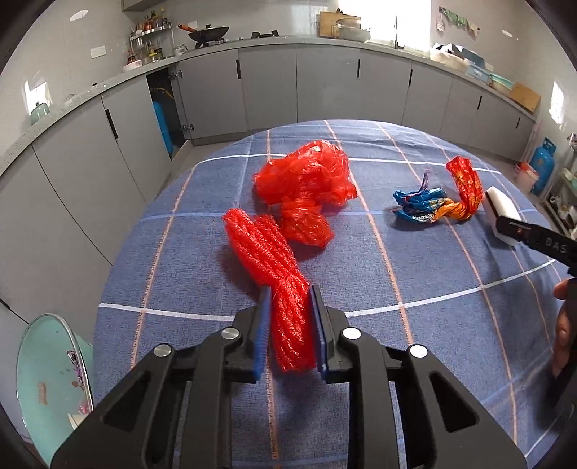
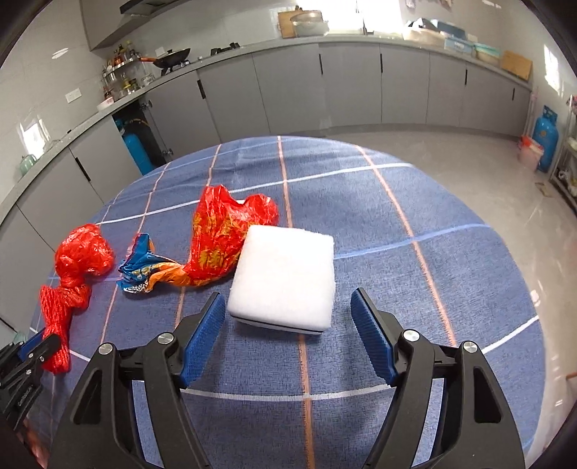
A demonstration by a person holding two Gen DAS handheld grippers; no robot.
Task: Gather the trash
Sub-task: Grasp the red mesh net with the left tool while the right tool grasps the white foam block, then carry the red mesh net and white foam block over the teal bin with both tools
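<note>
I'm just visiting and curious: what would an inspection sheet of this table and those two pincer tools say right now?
Surface: blue checked tablecloth, round table.
Job's things: red foam net sleeve; crumpled red plastic bag; twisted blue-and-orange snack wrapper; white foam block.
Clutter: nothing seen.
Grippers: left gripper fingers shut on the net sleeve; right gripper open, astride the block.
Cables: nothing seen.
Surroundings: grey kitchen cabinets, black wok, blue gas cylinder, teal stool.

Both fisheye cameras ride low over the blue plaid-clothed counter (image 1: 450,288), angled down and forward toward grey kitchen cabinets (image 1: 324,83) — each close behind its own tool. They share the crumpled red plastic bag (image 1: 306,180) and white foam block (image 2: 285,277) — the left view's right edge, the right view's centre.
</note>
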